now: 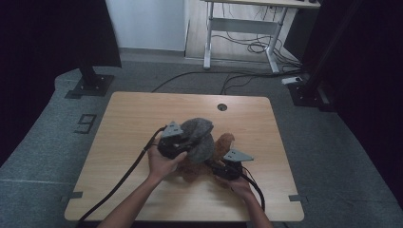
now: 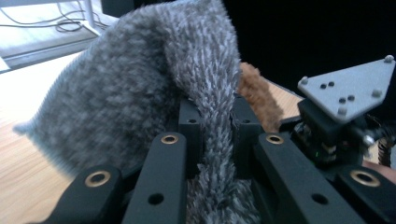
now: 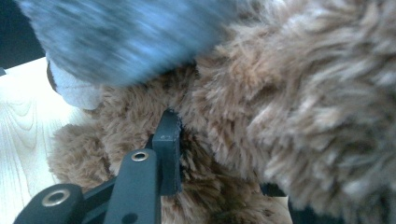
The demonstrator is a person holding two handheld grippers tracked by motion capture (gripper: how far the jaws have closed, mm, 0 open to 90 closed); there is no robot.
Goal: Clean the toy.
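A grey knitted hat (image 1: 199, 135) hangs over a brown plush bear (image 1: 224, 142) at the middle of the wooden table (image 1: 138, 114). My left gripper (image 1: 183, 143) is shut on the hat. In the left gripper view the hat (image 2: 135, 84) is pinched between the jaws of that gripper (image 2: 217, 119), and the bear (image 2: 254, 91) shows behind it. My right gripper (image 1: 216, 166) sits low at the bear's near right side. In the right gripper view that gripper (image 3: 219, 156) is pressed into the bear's fur (image 3: 289, 107); one jaw is buried in it. The hat (image 3: 140, 32) hangs blurred above.
A round cable hole (image 1: 222, 107) sits near the table's far edge. Behind the table are a white desk frame (image 1: 242, 28) with floor cables and a black stand base (image 1: 90, 86) at the left. Bare wood lies on both sides of the bear.
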